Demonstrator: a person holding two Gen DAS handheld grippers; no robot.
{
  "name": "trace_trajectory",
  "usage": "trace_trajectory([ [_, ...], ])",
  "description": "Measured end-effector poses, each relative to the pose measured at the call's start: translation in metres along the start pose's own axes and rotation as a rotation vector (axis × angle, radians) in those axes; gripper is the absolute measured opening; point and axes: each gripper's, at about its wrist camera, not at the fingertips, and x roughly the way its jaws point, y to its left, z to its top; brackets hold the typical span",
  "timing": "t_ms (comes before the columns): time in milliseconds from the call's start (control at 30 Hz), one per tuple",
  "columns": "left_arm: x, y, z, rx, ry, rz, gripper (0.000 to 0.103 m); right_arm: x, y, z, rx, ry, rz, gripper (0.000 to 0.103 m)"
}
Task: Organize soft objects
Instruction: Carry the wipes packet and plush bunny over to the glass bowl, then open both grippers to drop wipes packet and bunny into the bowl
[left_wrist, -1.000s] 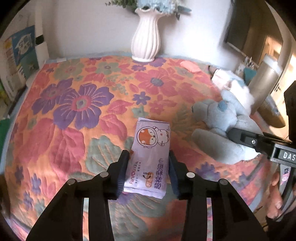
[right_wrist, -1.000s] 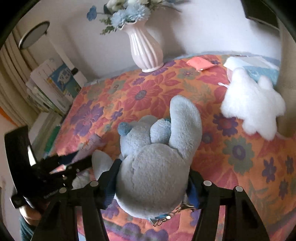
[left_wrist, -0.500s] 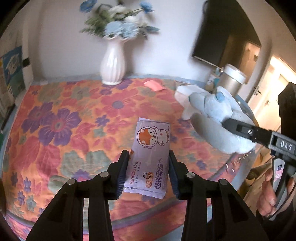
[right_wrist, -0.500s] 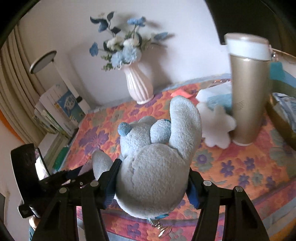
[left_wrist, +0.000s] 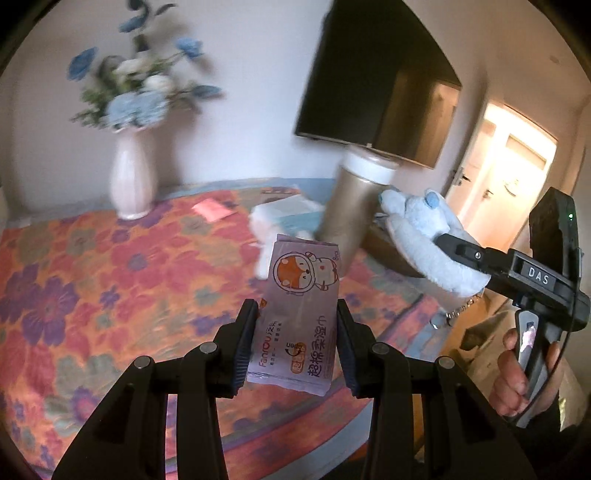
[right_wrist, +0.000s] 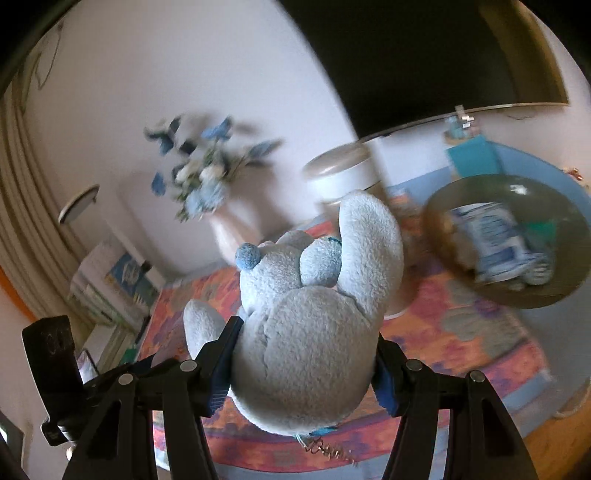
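Two grippers each carried a soft thing above the flowered tablecloth (left_wrist: 110, 280).

From the left wrist camera, the left gripper (left_wrist: 295, 345) was clamped on a lilac pack of wet wipes (left_wrist: 299, 314), its pads pressing the pack's two long sides, the cartoon fox end pointing away from the camera. The pack hung in the air over the near part of the cloth, clear of it. Beyond it stood a white vase (left_wrist: 129, 181) of blue and white flowers at the far edge, a small pink piece (left_wrist: 210, 209) lay on the cloth, and a gold cylinder with a white top (left_wrist: 354, 199) stood to the right with a white plush (left_wrist: 264, 236) at its foot. At the right edge a hand (left_wrist: 517, 369) gripped the handle of the right gripper, whose finger (left_wrist: 476, 254) lay against the grey-blue plush toy (left_wrist: 428, 240).

From the right wrist camera, the right gripper (right_wrist: 304, 360) grasped that plush toy (right_wrist: 310, 325) round its body, both pads sunk into the fleece, its blue nose and one long ear pointing upward. The toy was held off the cloth. Behind it, blurred, were the vase (right_wrist: 229, 229), the cylinder (right_wrist: 347, 173) and a dark round bowl (right_wrist: 509, 240) with some packets in it. The left gripper's black body (right_wrist: 51, 365) showed at lower left.
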Motion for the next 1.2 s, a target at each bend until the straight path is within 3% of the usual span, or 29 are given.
trace_trajectory([
  [267, 0.045, -0.071, 0.028, 0.131, 0.036, -0.083, 0.038, -0.048, -0.078, 0.018, 0.13, -0.125, -0.1, 0.061],
  [467, 0.088, -0.132, 0.061, 0.232, 0.039, -0.16, 0.038, -0.076, -0.132, 0.045, 0.221, -0.218, -0.224, 0.061],
  [567, 0.111, -0.161, 0.076, 0.285, 0.031, -0.134, 0.038, -0.076, -0.154, 0.068, 0.256, -0.244, -0.304, 0.061],
  [800, 0.171, -0.206, 0.094, 0.333, 0.031, -0.043, 0.038, -0.025, -0.194, 0.123, 0.294, -0.154, -0.367, 0.061],
  [967, 0.207, -0.213, 0.104, 0.308, 0.033, -0.047, 0.041, 0.019, -0.228, 0.148, 0.327, -0.015, -0.353, 0.064],
  [1033, 0.214, -0.214, 0.1, 0.312, 0.044, -0.052, 0.073, 0.028, -0.244, 0.149, 0.365, 0.073, -0.332, 0.066],
  [1067, 0.215, -0.216, 0.097, 0.315, 0.055, -0.055, 0.079, 0.027, -0.251, 0.147, 0.388, 0.099, -0.32, 0.066],
  [1200, 0.196, -0.23, 0.079, 0.379, 0.04, -0.127, 0.082, -0.003, -0.259, 0.136, 0.411, 0.102, -0.319, 0.069],
])
